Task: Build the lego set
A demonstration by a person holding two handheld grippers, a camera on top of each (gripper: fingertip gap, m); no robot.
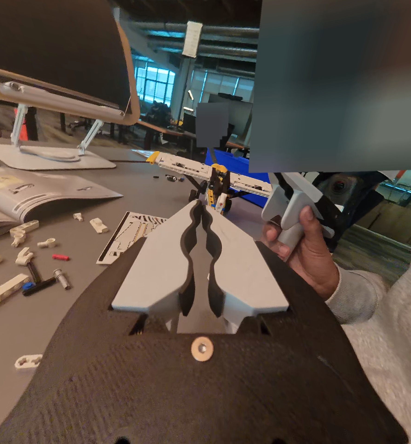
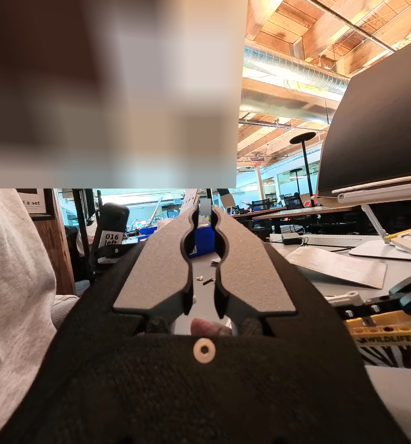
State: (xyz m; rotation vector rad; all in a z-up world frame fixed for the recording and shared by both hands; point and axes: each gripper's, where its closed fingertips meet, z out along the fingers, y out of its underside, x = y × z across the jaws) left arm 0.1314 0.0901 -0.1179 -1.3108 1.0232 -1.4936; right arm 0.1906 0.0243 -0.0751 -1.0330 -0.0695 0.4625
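The part-built Lego plane (image 1: 214,177), white with yellow and black parts, stands on the grey table (image 1: 137,182) just beyond my left gripper (image 1: 201,204). My left gripper is shut and empty, held above the table. A hand holds my right gripper by its grey handle (image 1: 293,211) at the right. In the right wrist view my right gripper (image 2: 204,209) has a narrow gap between its tips and holds nothing. A yellow beam of the model (image 2: 387,326) lies close to its right. Loose white, black, red and blue pieces (image 1: 31,264) lie scattered at the left.
An open instruction booklet (image 1: 43,192) and a sticker sheet (image 1: 127,235) lie on the table. A monitor on a stand (image 1: 50,153) stands at the back left. A blue bin (image 1: 233,163) sits behind the plane. Two small pieces (image 2: 204,280) lie ahead of the right gripper. About 10 centimetres separates my left fingertips from my right. My left tips are about 25 centimetres from the part-built Lego plane (image 1: 214,177), my right tips only 15 centimetres.
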